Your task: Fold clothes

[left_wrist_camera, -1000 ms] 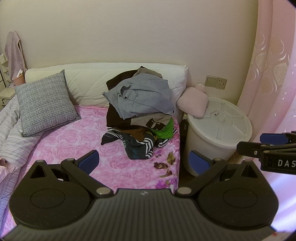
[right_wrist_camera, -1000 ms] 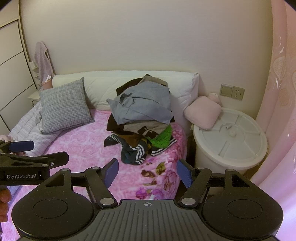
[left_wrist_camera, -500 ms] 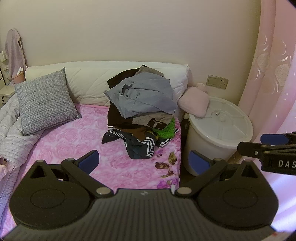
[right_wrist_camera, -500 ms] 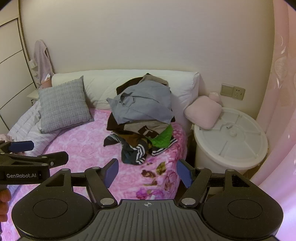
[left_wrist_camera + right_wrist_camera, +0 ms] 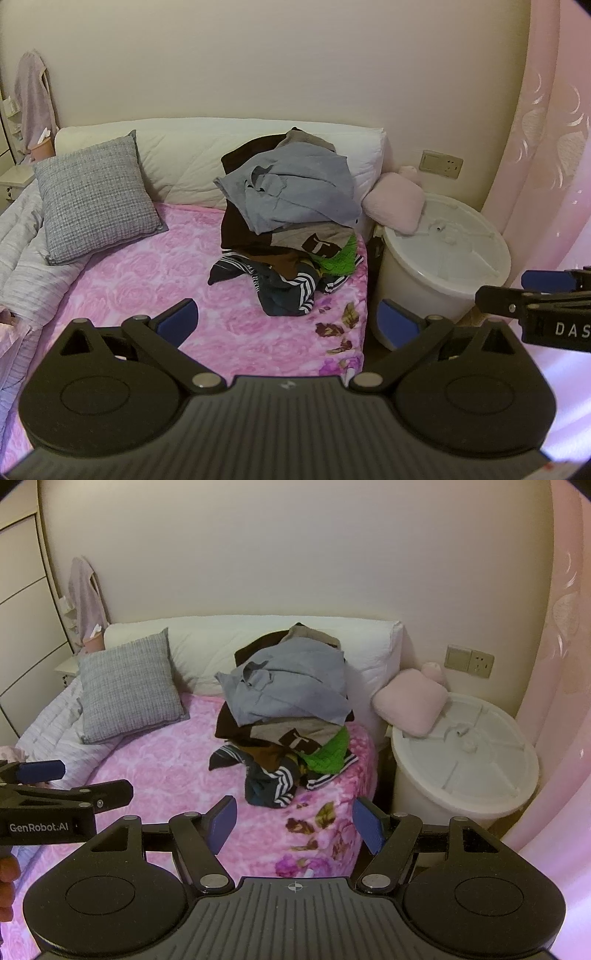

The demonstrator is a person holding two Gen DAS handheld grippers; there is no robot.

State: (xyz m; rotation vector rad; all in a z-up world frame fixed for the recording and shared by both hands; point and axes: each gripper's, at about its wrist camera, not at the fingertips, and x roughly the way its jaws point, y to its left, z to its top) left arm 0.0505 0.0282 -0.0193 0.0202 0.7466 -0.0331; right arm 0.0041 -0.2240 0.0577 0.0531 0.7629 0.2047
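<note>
Both claws held off, spread and empty, facing a heap of unfolded clothes on the bed.

The bed in its pink rose-print cover [image 5: 155, 280] carries the heap of mixed clothes [image 5: 288, 225] at its far right corner, against the white padded headboard [image 5: 184, 155], likely dumped there to leave the near stretch free for folding. A blue-grey top [image 5: 295, 188] crowns the heap. The left gripper [image 5: 288, 321] and right gripper [image 5: 293, 821] hang over the near edge, jaws wide apart, gripping nothing; the heap lies ahead of both, well apart.
</note>
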